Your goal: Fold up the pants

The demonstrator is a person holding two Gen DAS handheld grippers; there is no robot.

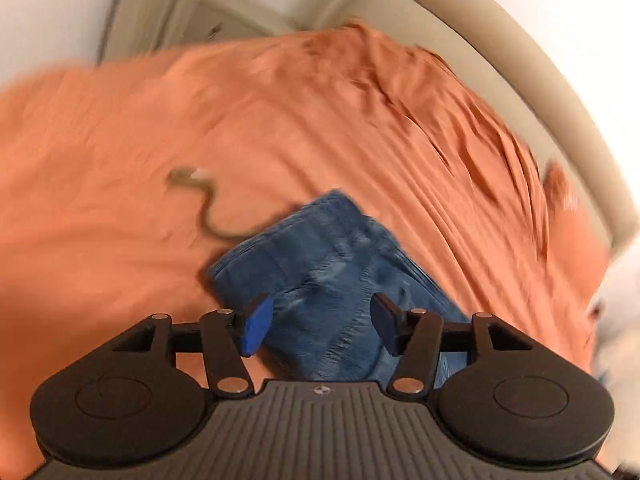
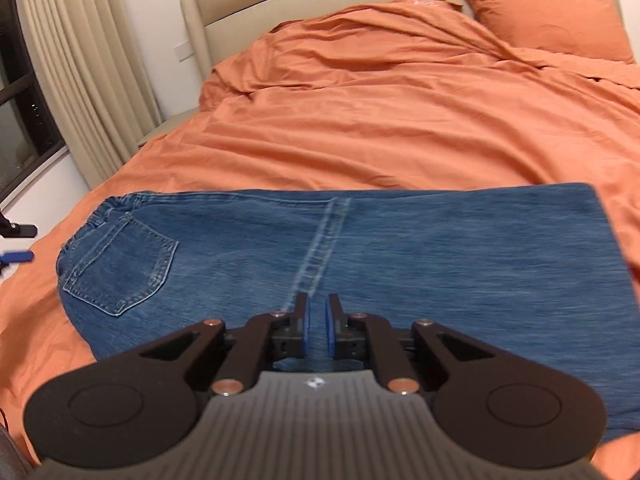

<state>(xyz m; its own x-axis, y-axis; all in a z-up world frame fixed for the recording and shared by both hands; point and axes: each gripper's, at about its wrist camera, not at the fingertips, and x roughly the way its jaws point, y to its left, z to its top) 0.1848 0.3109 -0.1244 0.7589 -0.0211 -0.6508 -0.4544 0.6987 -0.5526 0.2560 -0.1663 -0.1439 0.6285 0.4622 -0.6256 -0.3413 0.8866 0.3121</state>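
Blue pads on the right gripper [image 2: 317,330] sat nearest, almost shut with just a thin gap, and nothing was between them. It hung low over the jeans [image 2: 340,264], close to the pale seam running down the middle. The jeans lay flat across the near part of the orange bed cover [image 2: 360,120], waistband and back pocket [image 2: 120,268] at the left, the cut-off straight edge at the right.

Over on the left, the left gripper [image 1: 320,326] was wide open and held nothing, with the waist end of the jeans just under it. A thin green string [image 1: 208,208] lay on the cover beside them.

Jeans like these looked thick and a bit heavy, but still floppy. I thought the waistband and the far right edge were the best spots to pinch, because the cloth there is doubled and firm.
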